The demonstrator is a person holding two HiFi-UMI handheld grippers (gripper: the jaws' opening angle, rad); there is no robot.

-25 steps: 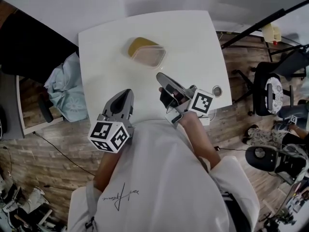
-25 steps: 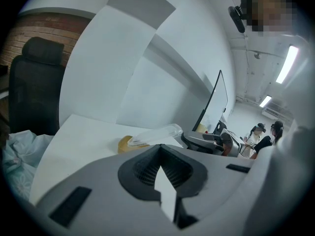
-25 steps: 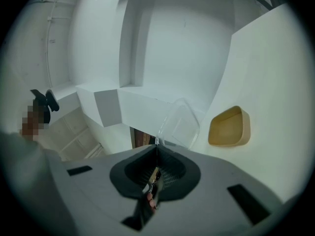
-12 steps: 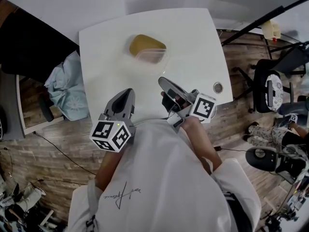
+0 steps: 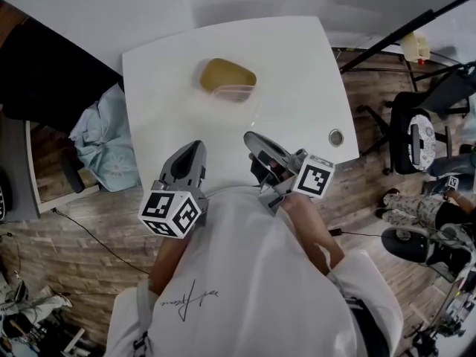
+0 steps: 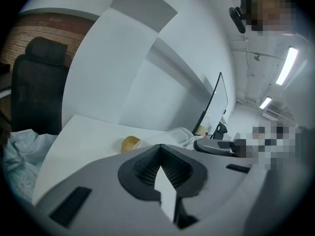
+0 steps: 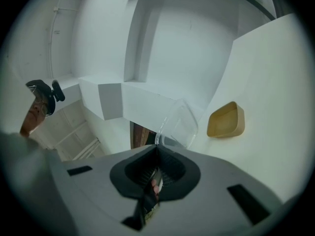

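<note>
Presently the right claw (image 7: 157, 147) is pinched together on the near rim of the clear plastic container (image 7: 178, 124), which stands tilted above the counter (image 5: 297, 65), just near and right of the yellow tub (image 5: 225, 74). The left claw (image 6: 159, 146) is closed with nothing in it, over the counter's near edge, well apart from both.

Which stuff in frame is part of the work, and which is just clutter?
In the work:
- yellow container
- clear plastic container next to it
- left gripper and right gripper, both shut and empty, at the white table's near edge

Lying about:
- light-blue cloth left of the table
- round grommet in the tabletop
- office chair on the floor
</note>
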